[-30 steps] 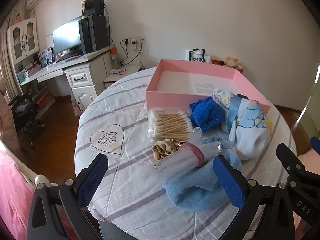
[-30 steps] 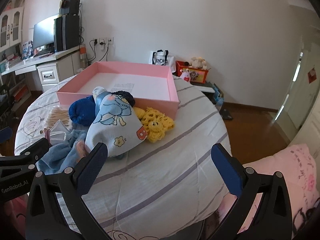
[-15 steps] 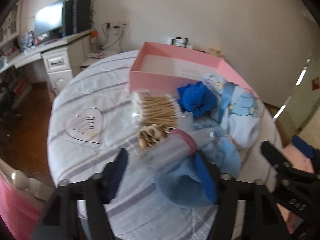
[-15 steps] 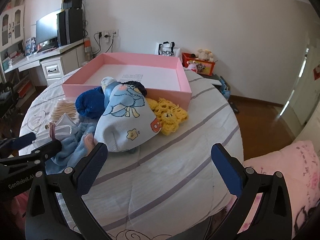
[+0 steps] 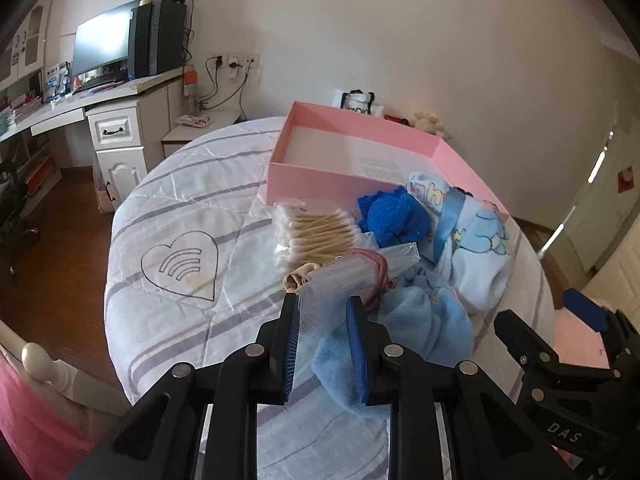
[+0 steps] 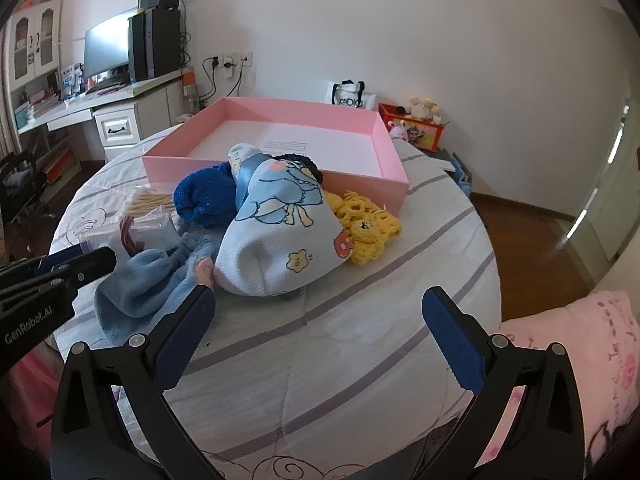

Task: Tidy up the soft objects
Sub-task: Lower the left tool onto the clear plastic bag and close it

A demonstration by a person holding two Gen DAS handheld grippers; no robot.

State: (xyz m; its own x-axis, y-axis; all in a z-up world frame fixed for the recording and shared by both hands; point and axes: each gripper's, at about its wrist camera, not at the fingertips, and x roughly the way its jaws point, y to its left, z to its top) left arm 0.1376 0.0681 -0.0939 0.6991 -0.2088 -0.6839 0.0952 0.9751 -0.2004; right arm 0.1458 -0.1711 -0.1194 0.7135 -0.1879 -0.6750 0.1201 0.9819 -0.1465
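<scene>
My left gripper (image 5: 323, 322) is shut on a clear plastic zip bag (image 5: 340, 286) with a pink band, lying on a light blue fleece cloth (image 5: 412, 328). The bag also shows in the right wrist view (image 6: 132, 232). Behind it lie a packet of cotton swabs (image 5: 316, 234), a dark blue knit piece (image 5: 394, 218) and a white-blue cartoon hat (image 6: 280, 232). A yellow crochet piece (image 6: 368, 224) lies by the pink box (image 6: 396, 178). My right gripper (image 6: 320, 336) is open and empty above the bare tablecloth in front of the hat.
The round table (image 5: 172, 304) carries a striped white cloth with a heart print. The open pink box (image 5: 308, 180) stands at the back of it. A desk with a monitor (image 5: 100, 52) is at the left. A pink bed (image 6: 580, 360) is at the right.
My left gripper has moved forward and closed from wide open onto the plastic bag. My right gripper has stayed open and shifted slightly nearer the pile.
</scene>
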